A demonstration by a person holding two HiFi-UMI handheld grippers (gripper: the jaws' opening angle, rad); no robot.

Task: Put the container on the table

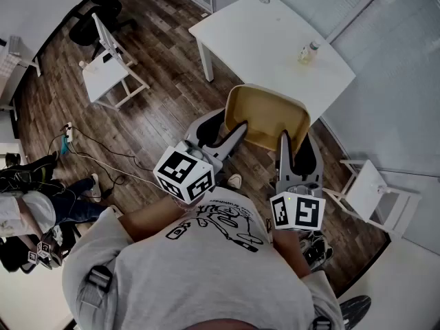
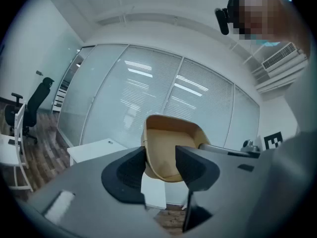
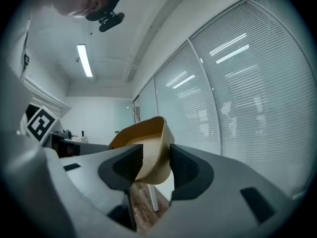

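A white table [image 1: 268, 40] stands on a dark wood-plank floor [image 1: 158, 115]. In the head view, a white folding chair [image 1: 110, 74] sits left of the table, with a black office chair [image 1: 93, 19] just beyond it. Another white chair [image 1: 371, 191] stands right of the table, nearer the camera. Behind the table runs a glass wall with blinds [image 2: 148, 98]. A ceiling light strip [image 3: 84, 60] glows above.

container [image 1: 265, 112]: tan plastic tub, rounded corners, open side up, empty. In the air, not on the table [image 1: 261, 40] yet, just short of the white top's near edge. left gripper [image 1: 237, 130] and right gripper [image 1: 284, 141] each clamp its near rim
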